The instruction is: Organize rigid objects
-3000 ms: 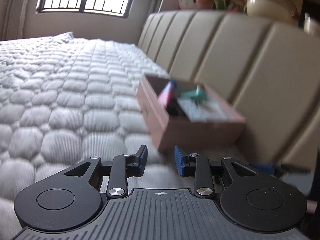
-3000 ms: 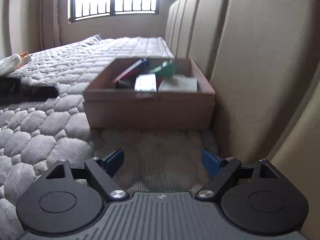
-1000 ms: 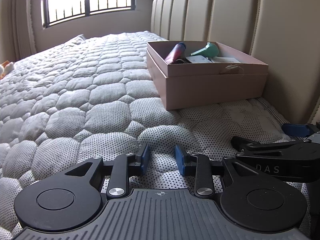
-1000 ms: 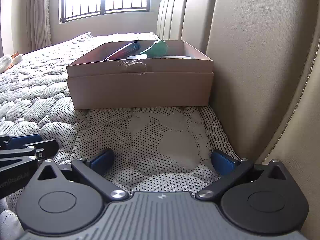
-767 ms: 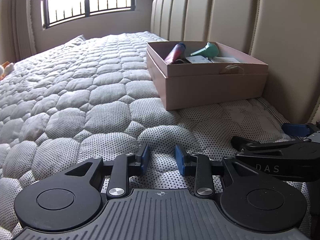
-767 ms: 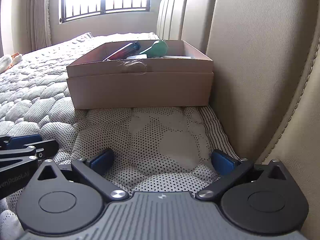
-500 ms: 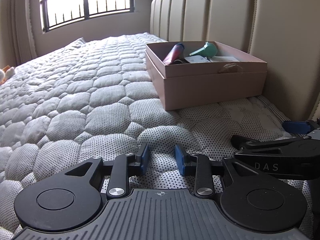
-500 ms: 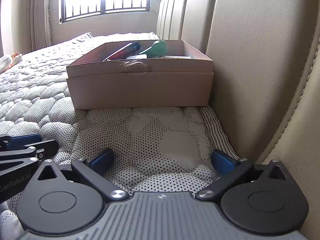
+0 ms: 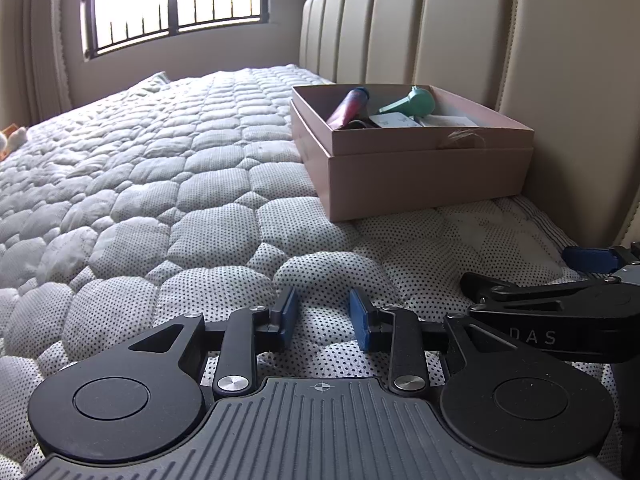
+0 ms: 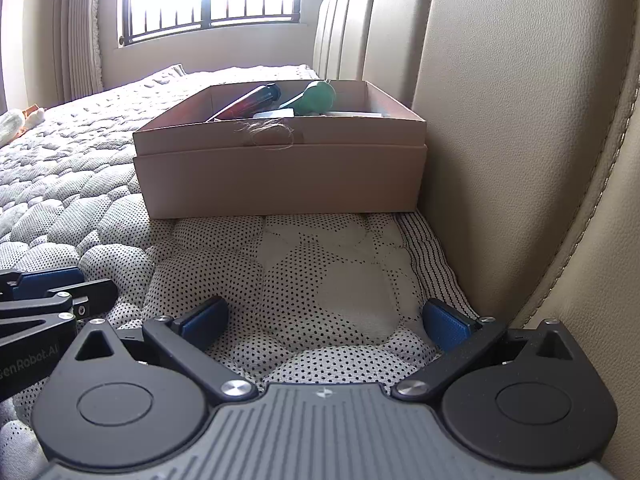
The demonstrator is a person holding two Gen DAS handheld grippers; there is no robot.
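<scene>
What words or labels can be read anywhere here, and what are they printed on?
"DAS": on the side of the right claw, seen from the left camera.
"enRobot.AI": on the side of the left claw, seen from the right camera; its start is cut off.
White cards in the pink box: print too small to read.

Box (image 9: 424, 176) contents partly hidden
</scene>
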